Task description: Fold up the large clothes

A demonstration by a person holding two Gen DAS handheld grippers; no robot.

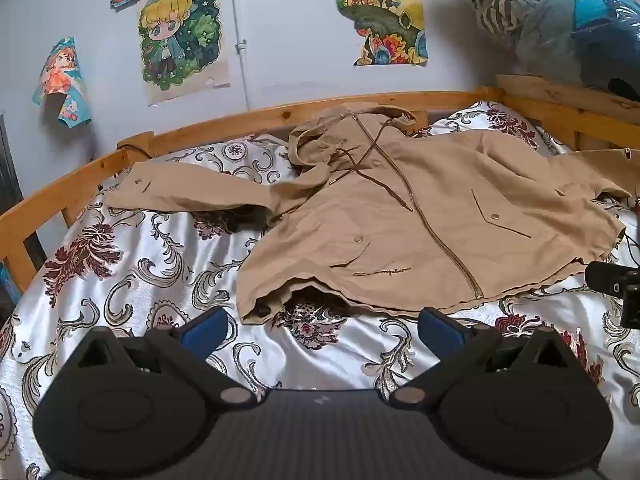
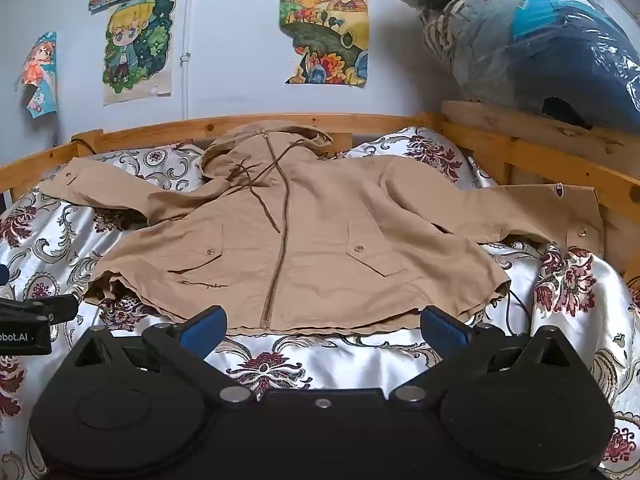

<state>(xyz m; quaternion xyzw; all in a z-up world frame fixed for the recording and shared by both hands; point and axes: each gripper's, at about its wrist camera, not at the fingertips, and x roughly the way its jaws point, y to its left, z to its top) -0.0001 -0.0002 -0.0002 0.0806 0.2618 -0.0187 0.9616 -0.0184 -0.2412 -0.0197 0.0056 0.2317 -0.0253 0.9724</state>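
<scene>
A tan hooded jacket [image 1: 420, 216] lies face up and zipped on the bed, sleeves spread to both sides, hood toward the wall. It also shows in the right wrist view [image 2: 304, 240]. My left gripper [image 1: 322, 330] is open and empty, just short of the jacket's lower hem near its left corner. My right gripper [image 2: 324, 326] is open and empty, at the hem's middle and right part. The right gripper's body shows at the left view's right edge [image 1: 616, 284], and the left gripper's body at the right view's left edge [image 2: 28, 320].
The bed has a white floral cover [image 1: 140, 264] and a wooden rail [image 1: 224, 124] along the wall. A clear bag of clothes [image 2: 532, 40] sits on the headboard at the right. Posters [image 2: 324, 28] hang on the wall. A dark cord [image 2: 516, 300] lies by the hem's right corner.
</scene>
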